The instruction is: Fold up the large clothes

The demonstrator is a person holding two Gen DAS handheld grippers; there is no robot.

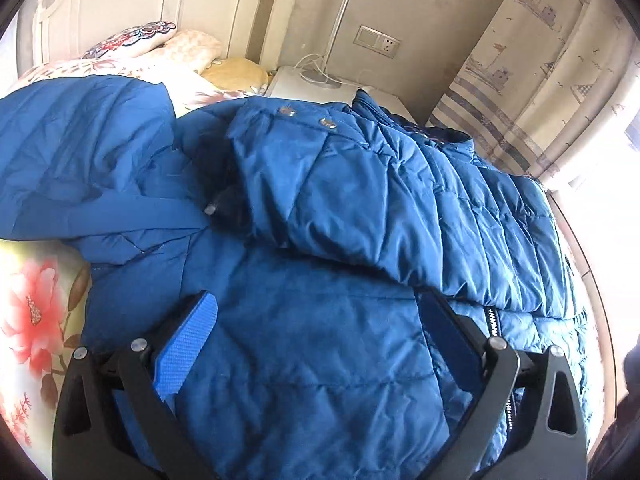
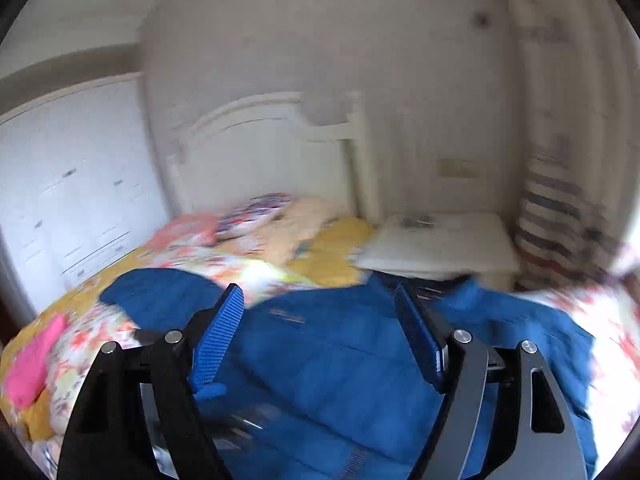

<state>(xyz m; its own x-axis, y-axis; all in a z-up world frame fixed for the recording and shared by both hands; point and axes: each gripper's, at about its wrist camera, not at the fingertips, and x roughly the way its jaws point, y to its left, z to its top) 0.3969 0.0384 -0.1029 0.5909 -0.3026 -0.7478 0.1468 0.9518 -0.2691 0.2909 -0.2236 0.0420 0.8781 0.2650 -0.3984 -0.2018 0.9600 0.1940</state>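
A large blue quilted jacket [image 1: 304, 368] lies spread on the bed. Its right sleeve is folded across the front, and the left part lies out to the left. My left gripper [image 1: 316, 304] is open just above the jacket's lower front, holding nothing. In the right wrist view the jacket [image 2: 340, 360] lies below and ahead, blurred by motion. My right gripper [image 2: 320, 300] is open and empty, raised above the jacket.
The bed has a floral sheet [image 1: 36, 312] and pillows [image 1: 136, 40] near the white headboard [image 2: 264, 148]. A white nightstand [image 2: 440, 244] with a lamp and cable stands beside the bed. A patterned curtain [image 1: 532, 72] hangs at the right. A pink cloth [image 2: 32, 364] lies at the left.
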